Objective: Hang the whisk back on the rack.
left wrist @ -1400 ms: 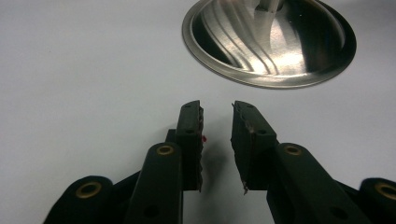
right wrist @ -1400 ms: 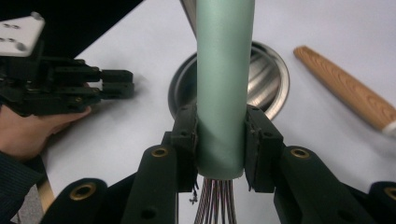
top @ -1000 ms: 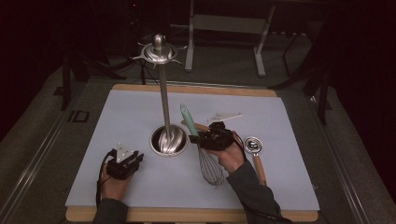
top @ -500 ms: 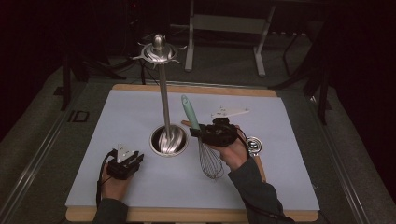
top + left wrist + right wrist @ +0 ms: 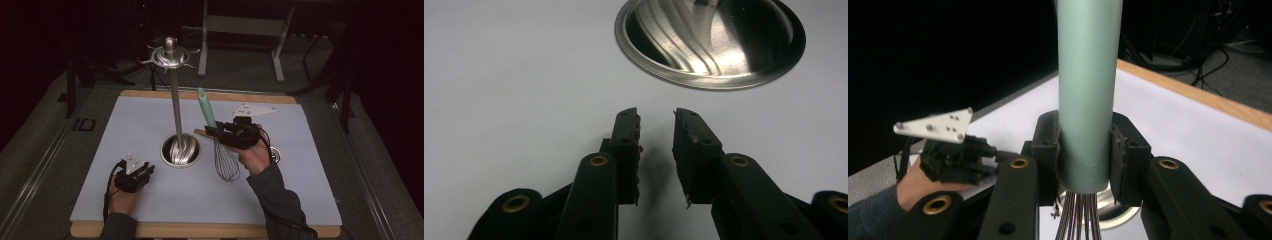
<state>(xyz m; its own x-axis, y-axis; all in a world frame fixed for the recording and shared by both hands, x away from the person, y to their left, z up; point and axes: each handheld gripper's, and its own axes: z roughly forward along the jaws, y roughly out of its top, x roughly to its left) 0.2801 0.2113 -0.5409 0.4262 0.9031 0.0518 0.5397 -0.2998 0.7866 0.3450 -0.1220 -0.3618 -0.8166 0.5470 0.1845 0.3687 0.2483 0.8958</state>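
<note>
- High view: the pale blue-grey mat covers most of the wooden board beneath it, whose edge shows along the near and far sides.
- Standing on the mat is the tall steel utensil stand, a thin upright pole with a ring of hooks at the top and a round dished base; in the left gripper view that base lies just ahead of the jaws.
- Next in size is the whisk, held upright above the mat just right of the stand's base, wire loops hanging down and the mint-green handle pointing up, tilted slightly toward the pole.
- The right gripper is clamped on that handle: in the right gripper view both pads press its sides just above where the wires begin.
- The left gripper rests low over the mat at the near left, its jaws parted with nothing between them.
- A small round metal utensil head lies on the mat, partly hidden behind the right hand.
</note>
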